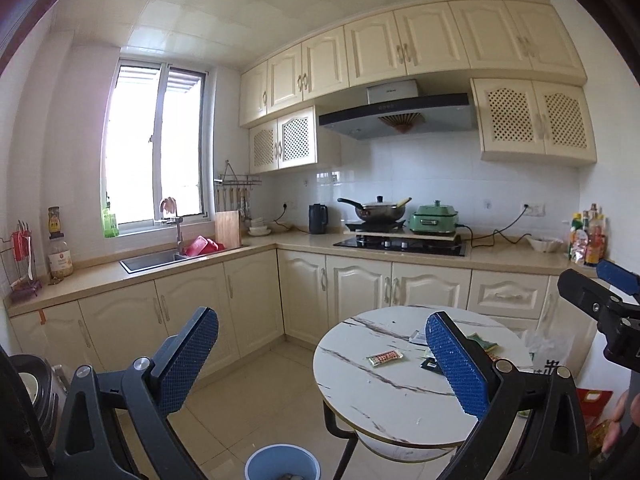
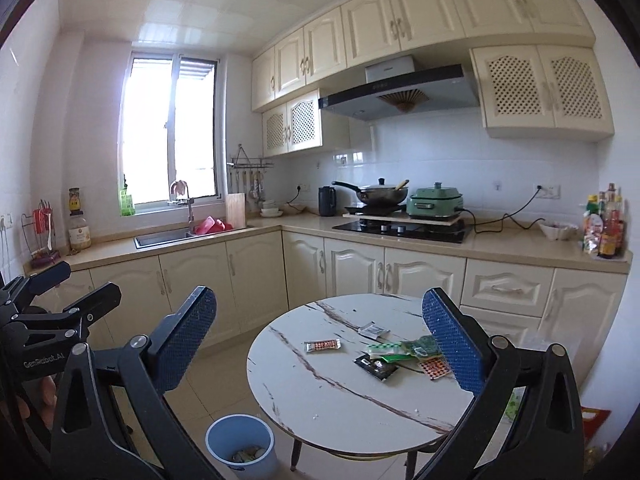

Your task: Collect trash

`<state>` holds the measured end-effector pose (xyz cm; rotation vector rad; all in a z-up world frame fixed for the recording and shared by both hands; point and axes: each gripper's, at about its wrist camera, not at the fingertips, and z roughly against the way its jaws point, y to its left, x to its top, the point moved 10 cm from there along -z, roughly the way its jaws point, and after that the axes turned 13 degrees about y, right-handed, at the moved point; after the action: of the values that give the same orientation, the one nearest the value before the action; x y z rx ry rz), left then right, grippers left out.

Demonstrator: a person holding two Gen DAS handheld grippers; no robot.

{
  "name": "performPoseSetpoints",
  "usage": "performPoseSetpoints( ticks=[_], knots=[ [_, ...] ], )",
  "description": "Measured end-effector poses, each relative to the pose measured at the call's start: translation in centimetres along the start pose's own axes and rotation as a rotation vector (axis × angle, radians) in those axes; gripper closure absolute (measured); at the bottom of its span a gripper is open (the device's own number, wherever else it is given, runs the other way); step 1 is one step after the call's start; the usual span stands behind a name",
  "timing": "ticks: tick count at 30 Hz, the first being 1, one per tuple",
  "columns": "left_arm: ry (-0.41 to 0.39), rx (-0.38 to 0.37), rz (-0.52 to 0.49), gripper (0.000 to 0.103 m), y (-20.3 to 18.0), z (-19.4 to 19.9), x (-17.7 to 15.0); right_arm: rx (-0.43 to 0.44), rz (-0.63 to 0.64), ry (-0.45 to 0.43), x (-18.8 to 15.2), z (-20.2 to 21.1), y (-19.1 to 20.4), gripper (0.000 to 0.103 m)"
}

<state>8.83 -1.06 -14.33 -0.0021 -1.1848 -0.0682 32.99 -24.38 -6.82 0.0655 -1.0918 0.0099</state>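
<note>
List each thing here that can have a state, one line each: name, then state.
Left gripper: open, empty.
Right gripper: open, empty.
Bin: uncovered, some trash inside.
Wrappers: lying on the table, not yet collected.
Wok: lid on.
Cupboards: doors shut.
Kettle: lid closed.

Bin (image 1: 282,463) cut off below
</note>
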Motion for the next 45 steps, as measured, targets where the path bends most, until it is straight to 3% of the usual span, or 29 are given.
performPoseSetpoints(
  ticks=[7,17,24,35,45],
  knots=[
    [-0.010,-0.001,-0.009,0.001,-0.9,-0.3,-1.0,-0.013,-0.027,-0.020,0.2,0.6,-1.7,0.000],
    [0.070,-0.018,-0.011,0.001,-0.8,-7.1,0.2,-0.061,-0.066,0.036,-1.1,-2.0,-5.0,0.000],
    [0.202,-0.034,-0.036,0.001,-2.4,-15.9,2.0,-0.112,-0.115,0.146,-4.2,-6.8,-9.6,0.000],
    [0.410,-0.070,-0.072,0.001,-5.8,-30.4,4.9,-0.204,-0.188,0.389,-11.2,-16.5,-18.5,0.000],
    [0.521,-0.095,-0.104,0.001,-7.4,-43.0,7.3,-0.174,-0.084,0.628,-15.8,-28.6,-21.7,0.000]
  ],
)
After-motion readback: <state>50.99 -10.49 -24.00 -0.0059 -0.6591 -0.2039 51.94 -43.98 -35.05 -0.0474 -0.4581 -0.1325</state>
